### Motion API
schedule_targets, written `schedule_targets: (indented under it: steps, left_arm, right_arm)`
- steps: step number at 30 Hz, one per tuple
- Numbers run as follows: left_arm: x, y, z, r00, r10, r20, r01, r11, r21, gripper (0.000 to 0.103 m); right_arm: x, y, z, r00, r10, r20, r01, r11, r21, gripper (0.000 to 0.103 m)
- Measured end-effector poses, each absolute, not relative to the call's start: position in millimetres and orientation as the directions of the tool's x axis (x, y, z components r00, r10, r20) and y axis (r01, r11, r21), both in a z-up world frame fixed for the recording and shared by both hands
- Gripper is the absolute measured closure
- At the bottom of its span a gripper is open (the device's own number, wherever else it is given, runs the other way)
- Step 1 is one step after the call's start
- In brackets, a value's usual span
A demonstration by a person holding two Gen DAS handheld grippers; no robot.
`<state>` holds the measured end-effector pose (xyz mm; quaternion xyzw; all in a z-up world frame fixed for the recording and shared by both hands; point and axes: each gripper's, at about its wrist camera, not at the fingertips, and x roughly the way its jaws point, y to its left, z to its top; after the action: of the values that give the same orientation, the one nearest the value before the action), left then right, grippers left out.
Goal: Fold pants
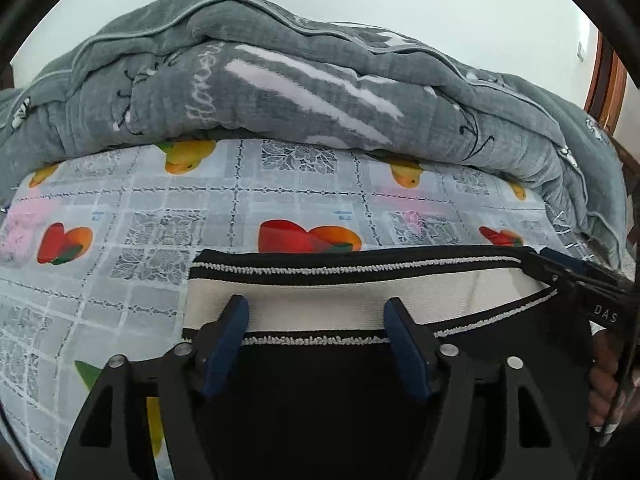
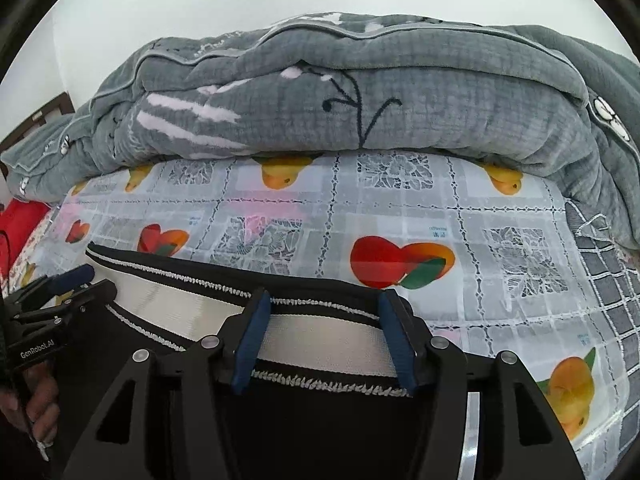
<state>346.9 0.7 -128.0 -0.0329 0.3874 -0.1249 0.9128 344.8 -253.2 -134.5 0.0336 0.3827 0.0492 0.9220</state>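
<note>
Left claw [image 1: 316, 344] and right claw [image 2: 326, 344], side by side, jaws parted.

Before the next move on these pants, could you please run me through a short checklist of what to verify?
1. Left hand-held gripper over the waistband: ok, its open jaws stand either side of the white band.
2. Right hand-held gripper over the waistband: ok, jaws open, band between them.
3. Pads pressing the cloth: not ok, neither gripper pinches it.
4. Waistband flat: ok, it lies smooth on the fruit-print sheet.
5. Room ahead: not ok, the grey blanket is heaped across the far side of the sheet.
6. Pant legs straight: cannot tell, they are hidden below both views.
</note>
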Motion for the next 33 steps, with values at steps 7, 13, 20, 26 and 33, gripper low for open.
schedule_targets:
  steps: [7,13,20,26,33]
  left_arm:
    - [347.7,-9.8,-128.4,0.659,-0.257,-0.706,0.241,0.962,-0.125,0.016]
    - [346.9,-11.3,-128.1,0.661,-0.248,-0.708,0.241,0.964,-0.112,0.016]
    - [346.6,-10.6,-128.3,0.662,-0.250,-0.707,0.243,0.963,-0.113,0.015]
    - [346.4,-10.7,-128.5,0.662,-0.251,-0.706,0.243,0.963,-0.115,0.014]
    - [346.1,-10.8,-128.6,0.663,-0.251,-0.705,0.242,0.963,-0.115,0.014]
  right_arm:
    - [345.5,-257.5,-134.1,0.705,0.151,-0.693,-0.076,0.988,0.137,0.046]
    - [344.2,-256.0,-133.2,0.709,0.144,-0.691,-0.075,0.989,0.129,0.046]
    - [342.5,-253.9,-132.0,0.713,0.129,-0.689,-0.073,0.991,0.110,0.046]
    - [342.6,-254.2,-132.2,0.713,0.127,-0.690,-0.073,0.992,0.107,0.046]
    - [342.6,-254.2,-132.4,0.713,0.128,-0.690,-0.075,0.992,0.106,0.045]
